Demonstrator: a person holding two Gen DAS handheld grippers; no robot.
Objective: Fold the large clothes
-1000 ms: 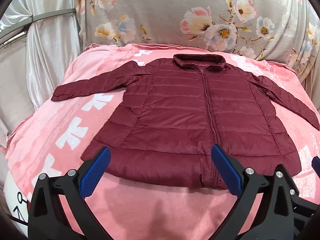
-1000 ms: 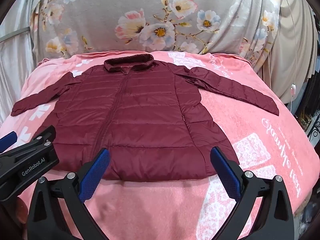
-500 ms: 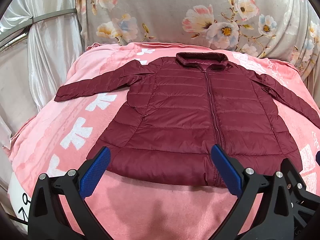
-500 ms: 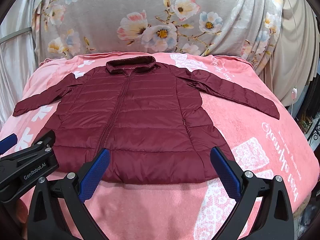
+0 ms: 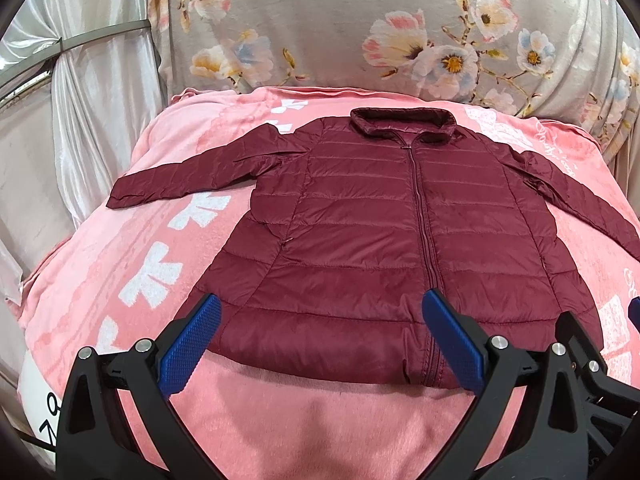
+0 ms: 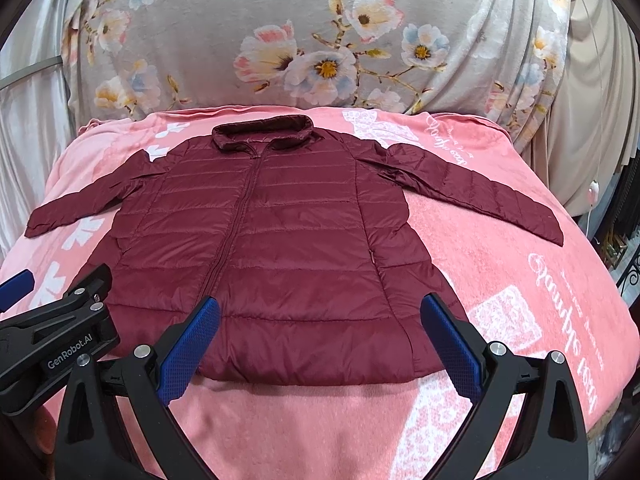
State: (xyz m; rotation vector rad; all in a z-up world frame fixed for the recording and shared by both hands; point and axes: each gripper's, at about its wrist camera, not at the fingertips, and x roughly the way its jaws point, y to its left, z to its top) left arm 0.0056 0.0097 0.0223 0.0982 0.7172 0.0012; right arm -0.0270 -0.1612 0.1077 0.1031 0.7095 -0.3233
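Jacket spread flat on a pink blanket, both grippers held wide apart above the near hem.

A maroon quilted jacket (image 5: 384, 232) of smooth, slightly glossy fabric is laid front-up, zipped, with horizontal puffed channels, a stand-up collar at the far end and both sleeves angled outward. It is seen lying on a fuzzy pink blanket (image 5: 280, 420) printed with white bows and script. The left gripper (image 5: 320, 340) is held with its fingers spread, nothing between the blue, knurled pads (image 5: 190, 346); the right gripper (image 6: 320, 340) is likewise spread and empty, just short of the hem. Behind the blanket a grey cloth (image 6: 320, 32) with pastel flowers is draped in soft folds, and a silvery satin curtain (image 5: 80, 112) is gathered at the left.
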